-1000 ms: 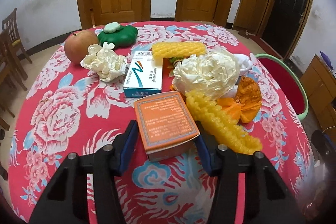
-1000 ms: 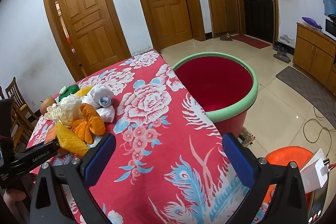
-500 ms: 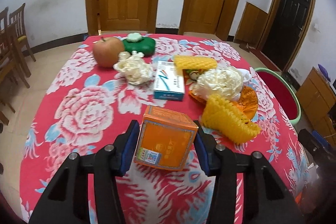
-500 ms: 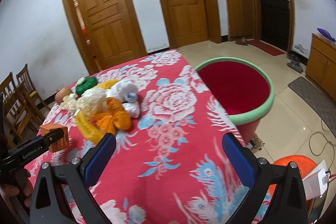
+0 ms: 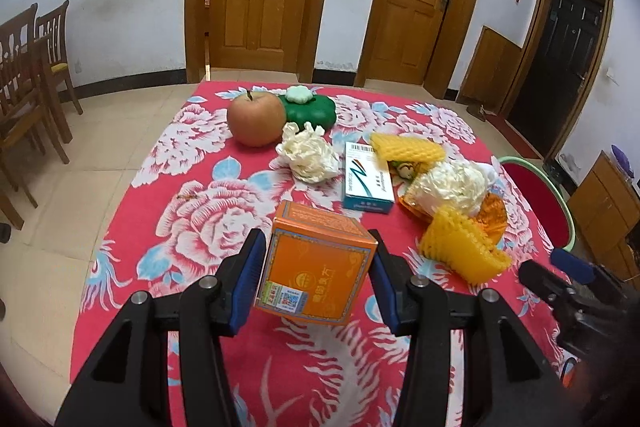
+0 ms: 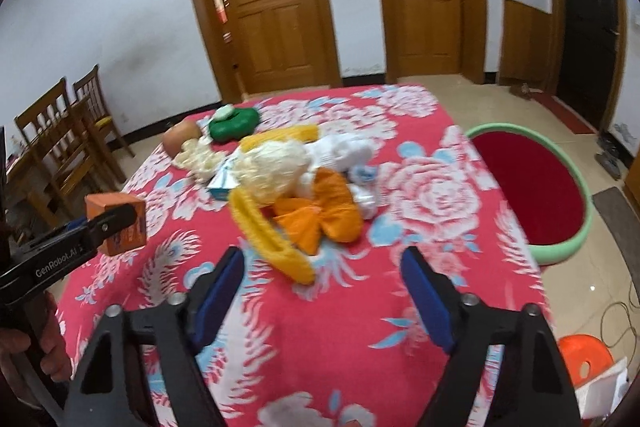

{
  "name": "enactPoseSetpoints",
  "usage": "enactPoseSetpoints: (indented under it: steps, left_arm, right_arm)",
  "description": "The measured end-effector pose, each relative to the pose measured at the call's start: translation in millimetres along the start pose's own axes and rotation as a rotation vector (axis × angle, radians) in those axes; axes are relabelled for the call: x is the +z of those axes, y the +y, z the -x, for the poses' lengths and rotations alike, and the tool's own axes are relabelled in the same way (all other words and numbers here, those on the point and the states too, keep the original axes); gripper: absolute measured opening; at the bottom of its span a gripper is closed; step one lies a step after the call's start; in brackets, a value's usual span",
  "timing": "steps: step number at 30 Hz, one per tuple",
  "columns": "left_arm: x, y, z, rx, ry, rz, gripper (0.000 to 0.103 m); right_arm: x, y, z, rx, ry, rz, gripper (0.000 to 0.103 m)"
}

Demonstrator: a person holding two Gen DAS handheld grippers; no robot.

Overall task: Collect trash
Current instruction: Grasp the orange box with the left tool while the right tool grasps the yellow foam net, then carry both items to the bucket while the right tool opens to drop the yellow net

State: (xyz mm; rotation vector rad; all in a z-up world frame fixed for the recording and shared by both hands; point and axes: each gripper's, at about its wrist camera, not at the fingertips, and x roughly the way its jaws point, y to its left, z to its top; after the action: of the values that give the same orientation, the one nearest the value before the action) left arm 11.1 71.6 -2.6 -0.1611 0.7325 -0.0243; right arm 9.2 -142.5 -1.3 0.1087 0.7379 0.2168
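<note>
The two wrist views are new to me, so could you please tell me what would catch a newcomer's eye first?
First, the orange box clamped in the left gripper, lifted above the red floral tablecloth. Behind it on the table sits a heap of trash: a yellow foam net, crumpled white wrap and a blue-and-white carton, with an apple at the far end. The red tub stands on the floor beside the table, and the empty right gripper is closing.

Bare tablecloth (image 6: pixel 420 259) lay open toward the red basin (image 6: pixel 536 187); left of it, the trash heap (image 6: pixel 296 187) blocked passage.
</note>
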Motion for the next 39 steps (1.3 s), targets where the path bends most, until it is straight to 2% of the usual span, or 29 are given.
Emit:
enactPoseSetpoints:
  steps: [4, 7, 12, 14, 16, 29, 35, 39]
  left_arm:
    - [0.9, 5.9, -2.6, -0.048, -0.010, 0.011, 0.051]
    - [2.1, 9.2, -8.2, -0.077, -0.006, -0.001, 0.051]
    - [4.6, 13.0, -20.4, -0.143, 0.023, 0.007, 0.051]
    - [4.8, 12.9, -24.3, -0.171, 0.037, 0.009, 0.051]
    - [5.4, 11.0, -27.2, -0.193, 0.047, 0.007, 0.051]
    - [11.2, -15.6, 7.4, -0.189, -0.016, -0.009, 0.051]
    - [30.5, -41.7, 24.3, -0.227, -0.042, -0.051, 0.051]
    - [48.1, -64.9, 27.5, -0.281, -0.045, -0.089, 0.051]
  right_arm:
    - [3.3, 10.4, -15.2, -0.008, 0.032, 0.007, 0.073]
    - [4.8, 18.5, -28.0, -0.022, 0.058, 0.014, 0.066]
    - [2.3, 28.0, -44.6, -0.051, 0.109, 0.018, 0.043]
    - [0.7, 29.4, -45.6, -0.063, 0.119, 0.014, 0.026]
    - [-0.4, 30.5, -41.4, -0.076, 0.108, 0.016, 0.016]
    - [5.7, 25.3, 9.7, -0.013, 0.006, 0.037, 0.014]
    - [19.0, 6.5, 34.0, -0.015, -0.053, 0.006, 0.014]
    - [30.8, -15.5, 47.2, -0.038, -0.099, -0.036, 0.014]
